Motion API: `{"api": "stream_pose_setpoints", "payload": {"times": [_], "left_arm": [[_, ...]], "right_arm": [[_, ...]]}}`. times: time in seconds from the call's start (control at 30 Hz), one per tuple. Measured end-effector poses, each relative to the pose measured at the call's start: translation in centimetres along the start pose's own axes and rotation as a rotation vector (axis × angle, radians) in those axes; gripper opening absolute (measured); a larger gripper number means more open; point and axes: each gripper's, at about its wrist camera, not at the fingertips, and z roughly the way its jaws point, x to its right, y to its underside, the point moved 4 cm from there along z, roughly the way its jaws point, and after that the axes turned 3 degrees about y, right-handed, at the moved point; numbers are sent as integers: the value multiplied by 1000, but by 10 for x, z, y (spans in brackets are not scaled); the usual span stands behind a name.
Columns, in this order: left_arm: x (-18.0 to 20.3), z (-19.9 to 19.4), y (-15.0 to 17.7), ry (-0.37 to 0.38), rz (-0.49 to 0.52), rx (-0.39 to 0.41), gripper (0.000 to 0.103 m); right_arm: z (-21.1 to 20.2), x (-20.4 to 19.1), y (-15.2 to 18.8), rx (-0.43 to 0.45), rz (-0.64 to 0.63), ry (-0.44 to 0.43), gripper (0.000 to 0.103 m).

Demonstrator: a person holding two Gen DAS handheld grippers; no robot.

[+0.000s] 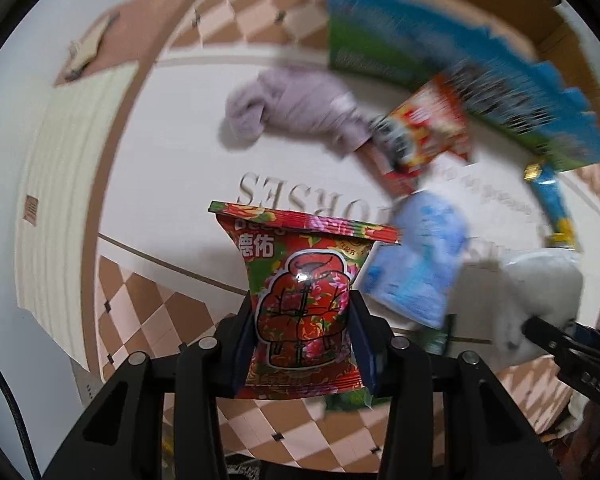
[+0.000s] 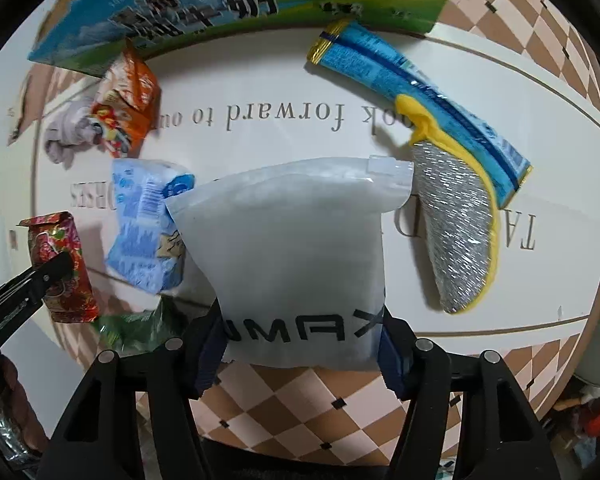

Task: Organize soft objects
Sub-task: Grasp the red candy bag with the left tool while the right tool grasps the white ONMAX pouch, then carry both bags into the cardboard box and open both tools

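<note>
Left gripper (image 1: 302, 336): fingers closed in on a red floral snack packet (image 1: 300, 300), squeezed at its lower half, packet upright and off the surface. Right gripper (image 2: 300, 350): fingers clamped on the bottom corners of a frosted white zip pouch (image 2: 296, 256), black lettering near the bottom, zip edge up. Both packs sit in front of their own camera, above the white rug (image 2: 260, 140) with upside-down grey lettering.

Right view, near: a green wrapper (image 2: 140, 326) lies just left of the right gripper, partly under it. The left gripper and its red packet show at the left edge. A pale blue packet (image 2: 148, 224) lies on the rug, its right edge hidden behind the white pouch. To the right, a silver mitt with yellow trim (image 2: 456, 232) rests on a long blue foil packet (image 2: 420, 92).

Further out: an orange snack bag (image 2: 124, 108) lies touching a lilac cloth (image 1: 296, 104). At the back, a blue and green carton (image 2: 240, 4) stands along the rug's far edge; left view is motion-blurred there. Checkered tan border (image 2: 300, 400) rings the rug
</note>
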Motion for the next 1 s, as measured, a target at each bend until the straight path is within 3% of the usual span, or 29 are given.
{"api": "stream_pose_setpoints", "payload": {"times": [0.2, 0.4, 0.5, 0.6, 0.77, 1.0], "left_arm": [[40, -91, -11, 111, 54, 132, 40], [90, -132, -94, 202, 138, 170, 40], [111, -122, -152, 195, 167, 173, 40], [123, -108, -207, 225, 168, 123, 40], [139, -60, -284, 230, 187, 46, 40], [156, 13, -352, 207, 240, -51, 40]], "right_arm": [[-64, 2, 23, 97, -25, -100, 66], [-165, 2, -17, 220, -42, -194, 66], [-198, 2, -46, 267, -37, -218, 66], [-210, -1, -93, 291, -11, -187, 66], [-190, -6, -178, 266, 65, -173, 66], [-137, 3, -287, 238, 112, -99, 66]]}}
